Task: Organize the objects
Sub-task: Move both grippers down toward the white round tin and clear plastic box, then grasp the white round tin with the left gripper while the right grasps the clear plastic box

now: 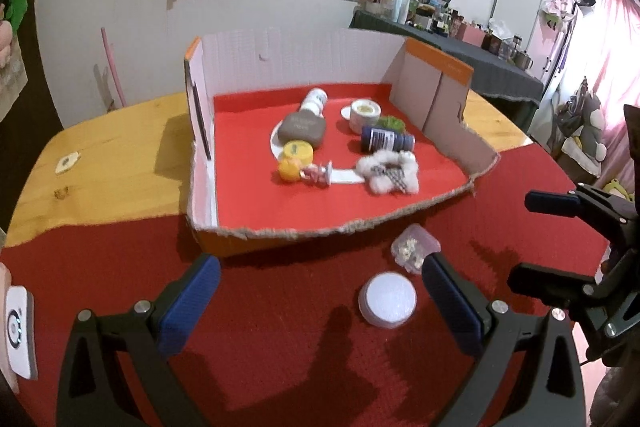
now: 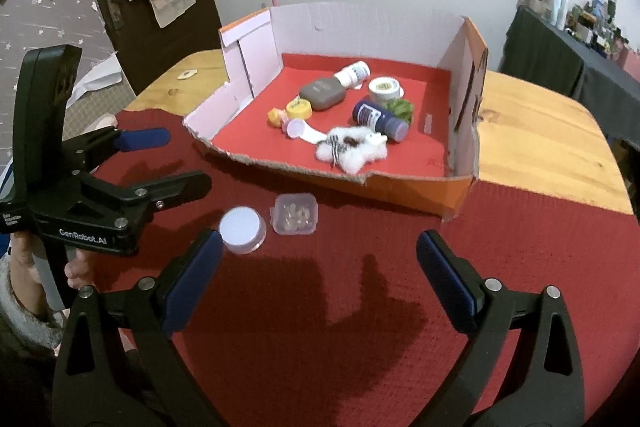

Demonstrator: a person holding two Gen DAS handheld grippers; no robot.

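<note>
Several small items, a grey case (image 2: 322,94) and dark blue bottle (image 2: 380,119) among them, lay inside the torn-fronted cardboard box (image 2: 408,187). Outside it on the red cloth (image 2: 360,327), a round white-lidded jar (image 1: 387,300) sat between the left gripper (image 1: 320,301)'s wide-spread jaws, near its right finger; the right gripper (image 2: 318,277) gaped empty.

You see dim indoor light, pink window (image 1: 616,39) glow, soft gripper shadows on the red cloth (image 2: 320,307), fisheye-bent edges, slight blur.

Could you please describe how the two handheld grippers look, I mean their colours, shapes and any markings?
Both grippers have a black frame with triangular cut-outs and silver round bolts. The left gripper and the right gripper each carry two fingers with dark blue pads. Seen from the right wrist, the left one bears white lettering "GenRobot.AI" on its black body. No cables are visible.
</note>
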